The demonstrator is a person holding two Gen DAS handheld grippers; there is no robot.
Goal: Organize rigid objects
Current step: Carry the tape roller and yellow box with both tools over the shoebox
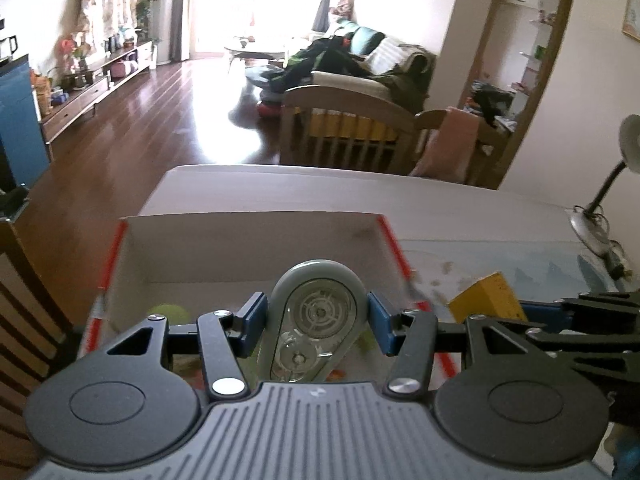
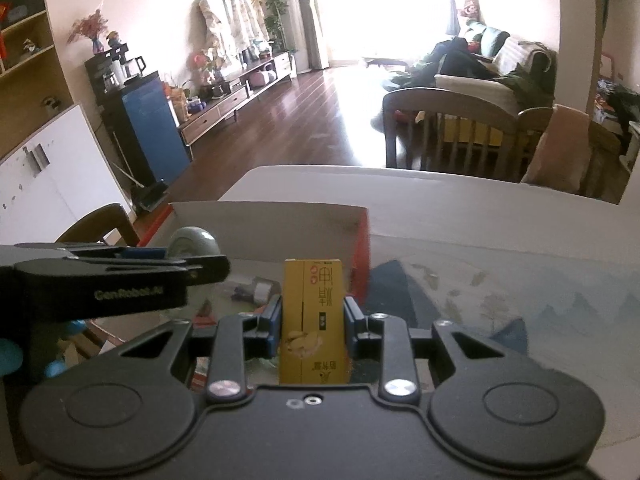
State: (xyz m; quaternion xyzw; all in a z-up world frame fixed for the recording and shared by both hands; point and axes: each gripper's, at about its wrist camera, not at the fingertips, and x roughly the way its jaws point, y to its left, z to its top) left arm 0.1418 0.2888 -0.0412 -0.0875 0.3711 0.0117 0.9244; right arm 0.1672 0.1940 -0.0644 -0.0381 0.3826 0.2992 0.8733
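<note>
Left claw: I see my left claw (image 1: 318, 322) pinching a grey teardrop-shaped gadget (image 1: 316, 320) between its blue pads (image 1: 253, 320), narrowed to the gadget's width; both pads touch its sides.
Gadget: it stands with its rounded end up, over the open box (image 1: 256, 248); its clear face shows round gear-like parts, but I cannot tell what the thing is.
Right claw: my right claw (image 2: 313, 316) is pinching a yellow carton (image 2: 313, 320), pads pressed to both of its long sides.
Carton place: it is held upright just right of the box's red right wall, over the near part of the desk (image 2: 500, 256).
Writing: the carton carries Chinese characters that appear upside down and a picture of pale pieces low on its face; I cannot read the characters. The left claw's side, seen from the right wrist view, reads "GenRobot.AI".
Box: white inside, red edges, at the left of the desk.
Inside the box: a yellow-green ball (image 1: 168, 314) at the near left, partly hidden behind my left claw; a roll of grey tape (image 2: 264, 286) and other blurred bits I cannot make out.
Cut off: the lower end of the gadget and the carton's base are hidden behind the claw bodies.
Far right: a desk lamp (image 1: 612, 184), partly cut by the frame edge.
</note>
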